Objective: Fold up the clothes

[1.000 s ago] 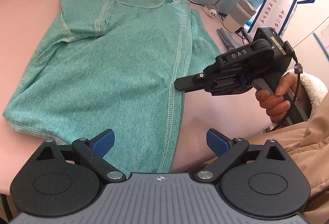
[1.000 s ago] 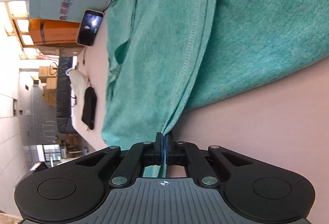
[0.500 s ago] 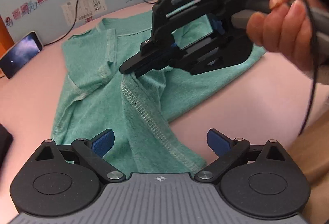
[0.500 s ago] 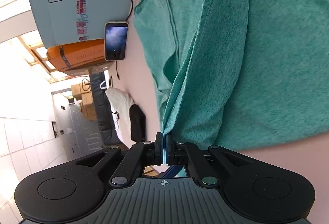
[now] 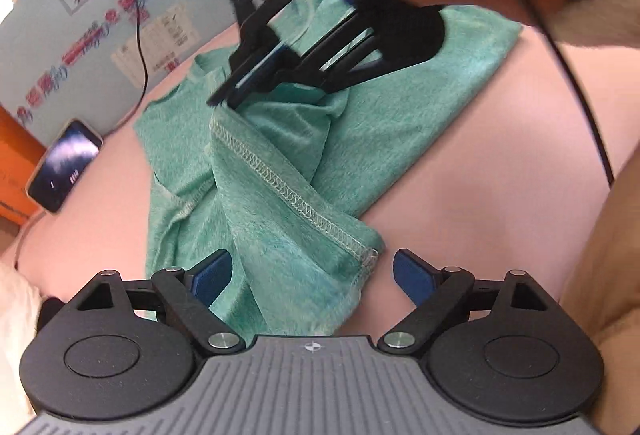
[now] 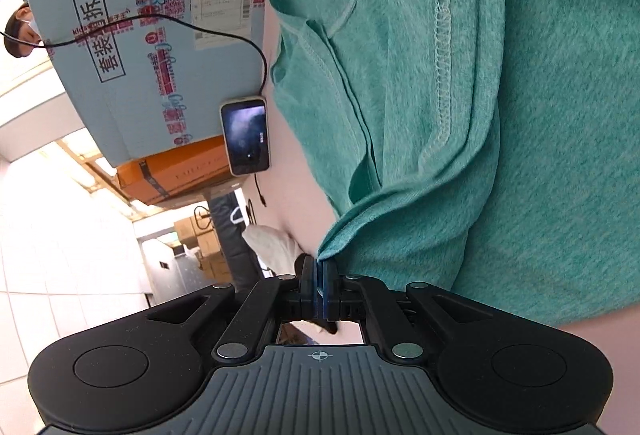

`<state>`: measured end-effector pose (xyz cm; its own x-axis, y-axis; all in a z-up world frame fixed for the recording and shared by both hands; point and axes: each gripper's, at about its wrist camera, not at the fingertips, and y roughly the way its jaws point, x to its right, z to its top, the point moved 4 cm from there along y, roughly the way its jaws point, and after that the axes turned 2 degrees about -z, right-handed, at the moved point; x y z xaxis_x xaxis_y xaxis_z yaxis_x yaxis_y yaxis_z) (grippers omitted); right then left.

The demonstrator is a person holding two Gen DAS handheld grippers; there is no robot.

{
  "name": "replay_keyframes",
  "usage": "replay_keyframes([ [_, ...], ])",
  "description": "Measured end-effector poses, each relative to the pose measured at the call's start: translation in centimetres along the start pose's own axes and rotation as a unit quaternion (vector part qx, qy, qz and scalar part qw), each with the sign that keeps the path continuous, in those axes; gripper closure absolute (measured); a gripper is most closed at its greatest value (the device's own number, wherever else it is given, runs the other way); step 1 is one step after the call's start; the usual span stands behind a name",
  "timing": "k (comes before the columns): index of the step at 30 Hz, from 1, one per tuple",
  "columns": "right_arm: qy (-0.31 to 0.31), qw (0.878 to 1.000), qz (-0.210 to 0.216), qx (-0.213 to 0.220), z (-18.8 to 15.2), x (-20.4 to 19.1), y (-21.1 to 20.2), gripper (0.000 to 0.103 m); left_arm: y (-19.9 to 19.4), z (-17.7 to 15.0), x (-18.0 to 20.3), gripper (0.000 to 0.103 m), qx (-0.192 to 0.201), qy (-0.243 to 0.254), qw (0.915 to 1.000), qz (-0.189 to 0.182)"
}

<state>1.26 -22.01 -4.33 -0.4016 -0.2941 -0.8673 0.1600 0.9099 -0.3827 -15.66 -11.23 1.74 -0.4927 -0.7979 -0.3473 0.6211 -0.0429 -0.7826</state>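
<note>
Carrying a shirt [image 5: 280, 171] edge over, right gripper [image 6: 319, 277] fingers pinching it; left gripper [image 5: 312, 275] fingers spread. Next: lay it flat.

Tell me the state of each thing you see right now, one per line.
Green shirt: partly folded, one hemmed edge lifted off the pink table.
Right gripper: shut on the shirt's edge.
Left gripper: open, holding nothing.
Phone: screen lit, cable plugged in.

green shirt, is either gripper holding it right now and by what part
The right gripper is shut on the green shirt, pinching a corner of its stitched hem and lifting it over the rest. The left gripper is open and holds nothing.
</note>
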Motion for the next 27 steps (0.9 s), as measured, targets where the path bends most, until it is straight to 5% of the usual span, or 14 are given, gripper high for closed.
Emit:
replay_keyframes([
  [4,0.023,1.000,-0.006,0.012,1.1,0.6,0.7,0.098,-0.9,0.7,0.3,0.015,0.050,0.046,0.9962,0.054],
  [9,0.051,0.998,-0.009,0.030,2.3,1.2,1.4,0.097,-0.5,1.1,1.4,0.040,0.051,0.096,0.9941,0.004],
  [12,0.060,0.997,-0.017,0.045,3.1,1.5,1.5,0.097,-0.3,0.9,1.7,0.042,0.039,0.105,0.9937,-0.011],
  [16,0.073,0.995,-0.029,0.063,4.1,2.1,1.7,0.096,0.4,0.8,2.2,0.072,0.028,0.116,0.9912,-0.058],
  [21,0.083,0.993,-0.037,0.070,4.5,2.8,2.1,0.095,0.7,0.7,2.3,0.073,0.022,0.108,0.9918,-0.065],
  [27,0.075,0.995,-0.025,0.056,4.2,2.5,1.9,0.094,1.1,0.6,1.4,0.094,0.021,0.050,0.9928,-0.107],
])
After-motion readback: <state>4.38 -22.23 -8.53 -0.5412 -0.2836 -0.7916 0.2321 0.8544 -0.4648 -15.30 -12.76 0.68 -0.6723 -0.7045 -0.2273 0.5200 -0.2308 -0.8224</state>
